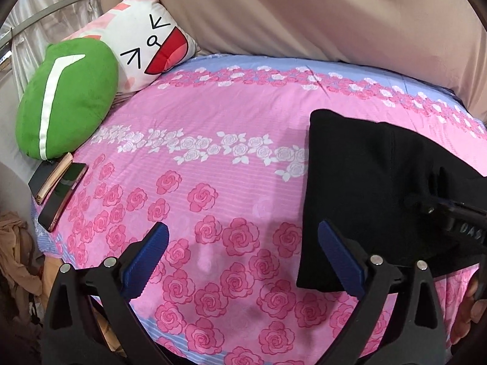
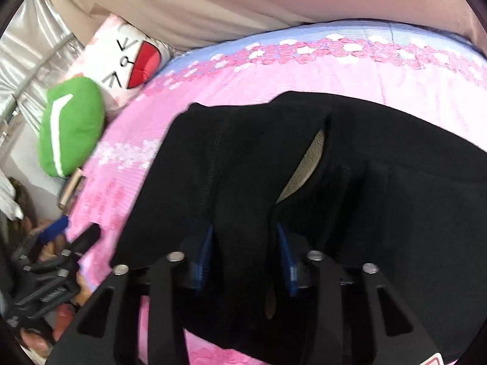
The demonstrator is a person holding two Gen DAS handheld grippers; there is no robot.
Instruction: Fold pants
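Note:
Black pants (image 1: 365, 188) lie folded on the pink rose bedsheet (image 1: 213, 158), at the right of the left wrist view. My left gripper (image 1: 243, 252) is open and empty above the sheet, its right blue finger (image 1: 344, 258) at the pants' left edge. In the right wrist view the pants (image 2: 380, 182) fill the middle, with a grey inner lining showing at an opening (image 2: 307, 167). My right gripper (image 2: 245, 258) has its blue pads on either side of a bunched fold of the black fabric. The right gripper also shows in the left wrist view (image 1: 450, 216).
A green cushion (image 1: 64, 97) and a white cartoon-face pillow (image 1: 146, 42) sit at the bed's far left. A phone (image 1: 62, 196) and a wallet-like case (image 1: 50, 179) lie by the left edge. A beige wall covering (image 1: 304, 9) runs behind the bed. Clothes (image 1: 15, 252) hang off the left.

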